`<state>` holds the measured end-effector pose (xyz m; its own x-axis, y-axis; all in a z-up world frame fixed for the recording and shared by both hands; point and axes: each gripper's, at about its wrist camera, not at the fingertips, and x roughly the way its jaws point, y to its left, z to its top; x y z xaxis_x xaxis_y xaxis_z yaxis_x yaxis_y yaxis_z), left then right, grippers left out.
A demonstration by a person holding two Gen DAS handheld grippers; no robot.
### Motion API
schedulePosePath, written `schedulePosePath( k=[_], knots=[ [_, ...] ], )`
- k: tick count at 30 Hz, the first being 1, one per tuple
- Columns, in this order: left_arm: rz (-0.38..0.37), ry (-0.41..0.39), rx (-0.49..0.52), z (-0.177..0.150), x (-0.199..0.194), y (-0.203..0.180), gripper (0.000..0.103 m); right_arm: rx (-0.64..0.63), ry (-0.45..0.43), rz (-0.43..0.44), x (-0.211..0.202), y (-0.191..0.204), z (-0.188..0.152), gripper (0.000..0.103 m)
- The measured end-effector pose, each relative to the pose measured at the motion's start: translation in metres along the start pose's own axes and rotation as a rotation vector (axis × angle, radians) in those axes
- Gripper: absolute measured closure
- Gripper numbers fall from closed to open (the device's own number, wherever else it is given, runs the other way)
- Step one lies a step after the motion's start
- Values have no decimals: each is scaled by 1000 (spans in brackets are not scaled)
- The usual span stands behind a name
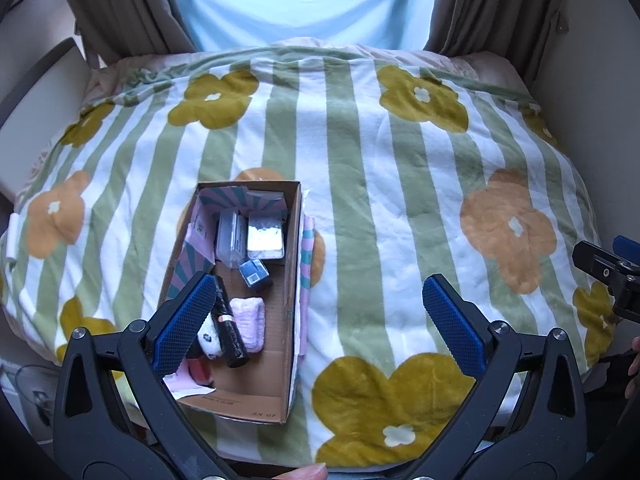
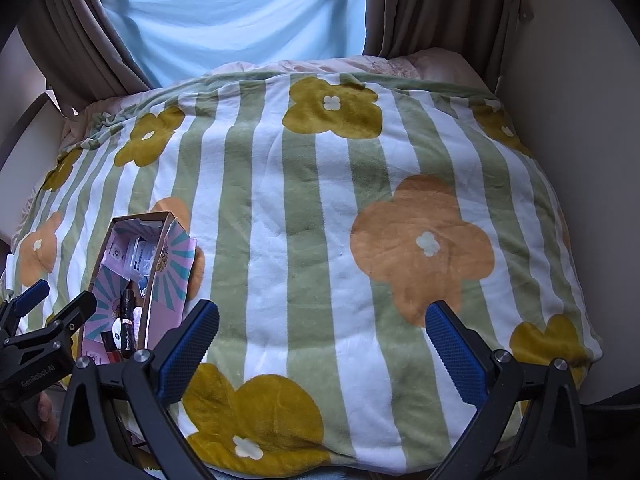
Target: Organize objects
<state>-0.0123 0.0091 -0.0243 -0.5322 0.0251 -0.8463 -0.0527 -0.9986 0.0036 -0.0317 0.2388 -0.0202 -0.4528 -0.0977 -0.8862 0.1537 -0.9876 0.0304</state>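
Note:
An open cardboard box lies on the flowered blanket. It holds a clear plastic case, a silver tin, a small blue box, a black tube, a pink pad and a white panda-patterned item. My left gripper is open and empty, its left finger over the box's near left side. My right gripper is open and empty above the blanket, right of the box. Its tip shows at the left wrist view's right edge.
The bed is bounded by brown curtains and a pale blue sheet over the window at the far end, a wall on the right and a white headboard or shelf on the left.

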Motion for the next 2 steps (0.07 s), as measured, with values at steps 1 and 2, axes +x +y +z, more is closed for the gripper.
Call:
schedulePosePath(
  k=[1,2],
  knots=[
    [8,-7,4,0,0,-1,0,1,2,-2,-1,-1,0,0],
    [10,-9,6,0,0,-1,0,1,5,-3,0,-2,0,0]
  ],
)
